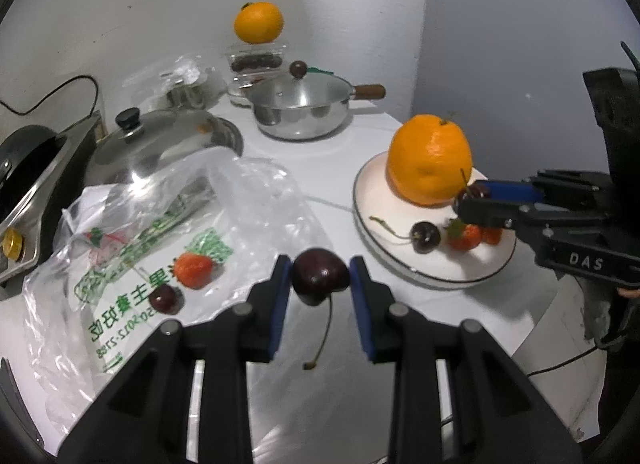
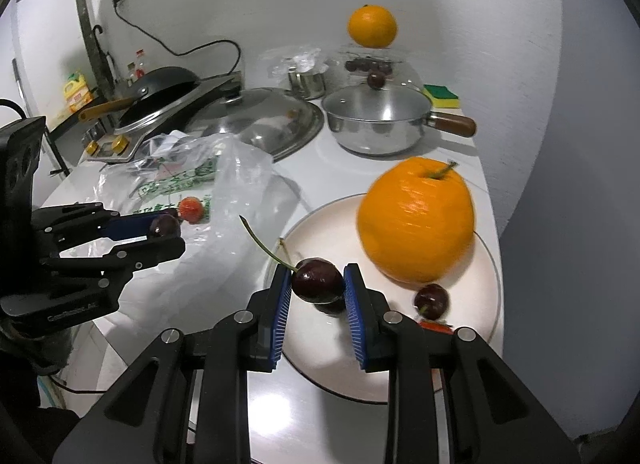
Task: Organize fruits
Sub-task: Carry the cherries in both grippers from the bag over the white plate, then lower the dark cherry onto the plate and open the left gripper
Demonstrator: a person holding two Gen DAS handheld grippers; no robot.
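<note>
My left gripper [image 1: 320, 270] is shut on a dark cherry [image 1: 318, 280] whose stem hangs down, above the counter beside a clear plastic bag [image 1: 160, 200]. One strawberry [image 1: 193, 270] and one cherry [image 1: 164, 299] lie on the bag. My right gripper [image 2: 316, 272] is shut on another cherry [image 2: 318, 282] over the near edge of a white plate [image 2: 320, 232]. The plate holds a large orange [image 2: 416, 220], a cherry [image 2: 431, 300] and strawberries [image 1: 464, 236]. The left gripper [image 2: 174, 230] also shows at the left of the right wrist view.
A steel pot with a lid [image 1: 300, 104] and a large steel lid [image 1: 160, 136] stand behind the bag. A second orange [image 1: 259, 22] sits on a clear box at the back wall. A stove with a black pan [image 2: 160, 92] is at the left, and a sponge [image 2: 440, 96] lies at the back right.
</note>
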